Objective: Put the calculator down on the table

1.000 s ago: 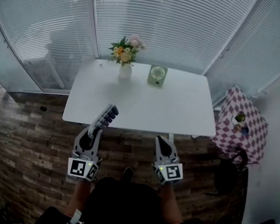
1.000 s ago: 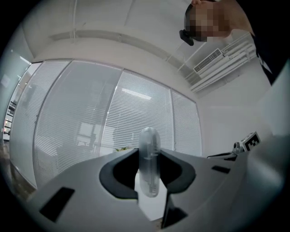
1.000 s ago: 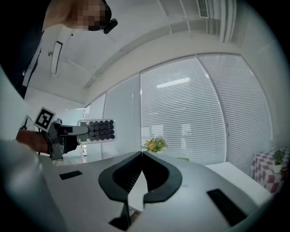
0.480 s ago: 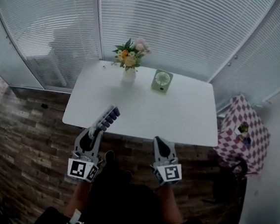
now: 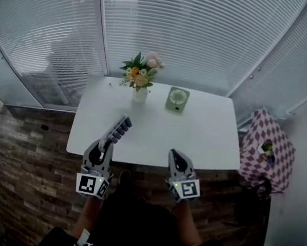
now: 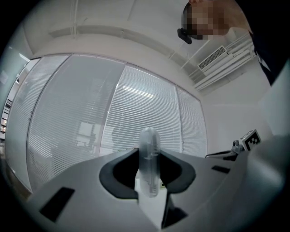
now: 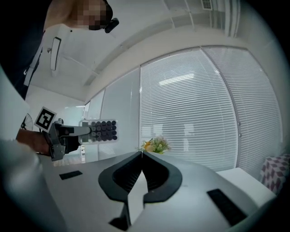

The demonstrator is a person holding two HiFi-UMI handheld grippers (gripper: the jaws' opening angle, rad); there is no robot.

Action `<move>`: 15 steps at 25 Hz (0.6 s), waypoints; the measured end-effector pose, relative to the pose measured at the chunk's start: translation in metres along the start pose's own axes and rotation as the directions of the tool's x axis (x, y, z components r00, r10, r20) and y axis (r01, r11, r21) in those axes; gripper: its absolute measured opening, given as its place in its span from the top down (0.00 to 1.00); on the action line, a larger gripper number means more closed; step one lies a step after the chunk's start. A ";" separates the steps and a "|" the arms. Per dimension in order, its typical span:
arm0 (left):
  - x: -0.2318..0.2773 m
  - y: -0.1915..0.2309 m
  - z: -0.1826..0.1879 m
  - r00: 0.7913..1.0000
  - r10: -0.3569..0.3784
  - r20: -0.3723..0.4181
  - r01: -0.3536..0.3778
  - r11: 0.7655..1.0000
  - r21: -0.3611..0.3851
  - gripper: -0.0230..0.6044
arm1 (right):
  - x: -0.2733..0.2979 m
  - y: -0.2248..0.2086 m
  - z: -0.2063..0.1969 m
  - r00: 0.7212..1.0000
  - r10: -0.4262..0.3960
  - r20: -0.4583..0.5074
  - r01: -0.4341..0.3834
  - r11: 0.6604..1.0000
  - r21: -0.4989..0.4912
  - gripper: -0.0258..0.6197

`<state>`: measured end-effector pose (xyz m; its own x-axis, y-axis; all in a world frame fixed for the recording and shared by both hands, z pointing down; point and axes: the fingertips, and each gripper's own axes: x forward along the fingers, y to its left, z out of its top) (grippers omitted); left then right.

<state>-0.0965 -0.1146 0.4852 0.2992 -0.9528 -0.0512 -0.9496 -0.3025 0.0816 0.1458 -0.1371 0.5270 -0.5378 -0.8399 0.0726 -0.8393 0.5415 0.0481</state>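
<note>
A pale calculator [image 5: 117, 130] with dark keys is held by one end, and my left gripper [image 5: 106, 143] is shut on it. It sticks out forward and tilted over the front edge of the white table [image 5: 196, 135]. In the left gripper view the calculator [image 6: 148, 156] shows edge-on between the jaws. My right gripper [image 5: 175, 154] is at the table's front edge, shut with nothing in it; its tips meet [image 7: 141, 156]. From the right gripper view the calculator [image 7: 102, 130] and left gripper [image 7: 63, 138] appear at the left.
A white vase of flowers [image 5: 140, 79] and a small green fan-like box [image 5: 177, 100] stand at the table's far side. Window blinds close off the back. A stool with a checked cloth [image 5: 266, 150] is at the right. The floor below is brick-patterned.
Both grippers have come forward to the table's front edge, and the calculator now reaches further over the tabletop. Neither gripper's jaws have changed.
</note>
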 end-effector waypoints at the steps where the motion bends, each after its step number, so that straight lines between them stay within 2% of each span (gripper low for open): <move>1: 0.007 0.006 0.000 1.000 -0.004 0.003 0.004 1.000 0.000 0.80 | 0.008 -0.001 0.002 1.000 -0.001 0.003 0.001 1.000 0.005 0.95; 8: 0.057 0.048 0.005 1.000 -0.028 0.003 0.028 1.000 0.002 0.80 | 0.068 -0.004 0.013 1.000 0.001 0.011 -0.001 1.000 0.029 0.95; 15: 0.091 0.073 -0.001 0.996 -0.092 -0.008 0.092 0.996 -0.003 0.80 | 0.105 -0.012 0.020 0.998 -0.060 0.008 0.060 0.998 0.019 0.95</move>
<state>-0.1388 -0.2238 0.4872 0.3859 -0.9212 -0.0504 -0.9178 -0.3889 0.0796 0.0976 -0.2321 0.5137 -0.4869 -0.8713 0.0614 -0.8714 0.4894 0.0332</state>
